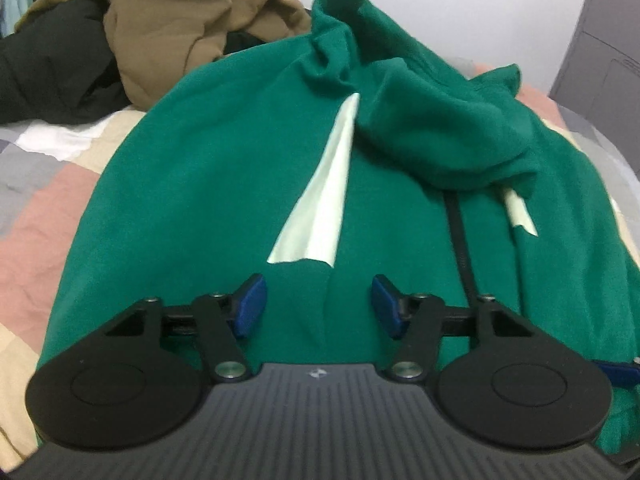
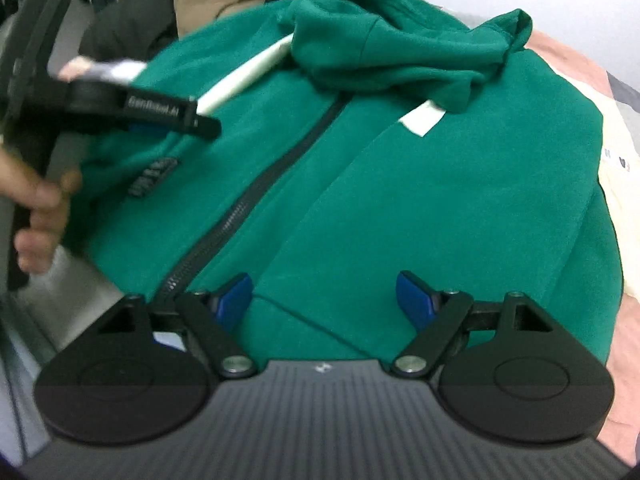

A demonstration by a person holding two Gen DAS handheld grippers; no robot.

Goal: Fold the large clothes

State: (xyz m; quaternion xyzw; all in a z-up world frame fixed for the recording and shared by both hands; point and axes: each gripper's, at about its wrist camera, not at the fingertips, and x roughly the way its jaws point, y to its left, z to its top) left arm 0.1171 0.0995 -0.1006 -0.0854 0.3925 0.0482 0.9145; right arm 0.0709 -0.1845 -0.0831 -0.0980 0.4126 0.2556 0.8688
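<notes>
A green zip hoodie (image 1: 224, 184) lies front up on the bed, its hood (image 1: 432, 120) bunched at the far end and a pale lining strip (image 1: 320, 200) showing. My left gripper (image 1: 318, 304) is open just above the hoodie's near hem. In the right wrist view the same hoodie (image 2: 420, 208) shows with its dark zipper (image 2: 256, 196). My right gripper (image 2: 324, 300) is open over the hem, right of the zipper. The left gripper's body (image 2: 132, 108) appears there at the left, held by a hand (image 2: 40, 216).
A pile of brown (image 1: 172, 32) and black clothes (image 1: 52, 60) lies at the far left of the bed. The patchwork bedspread (image 1: 40, 224) in pink, grey and cream surrounds the hoodie. A grey cabinet (image 1: 600, 48) stands at the far right against a white wall.
</notes>
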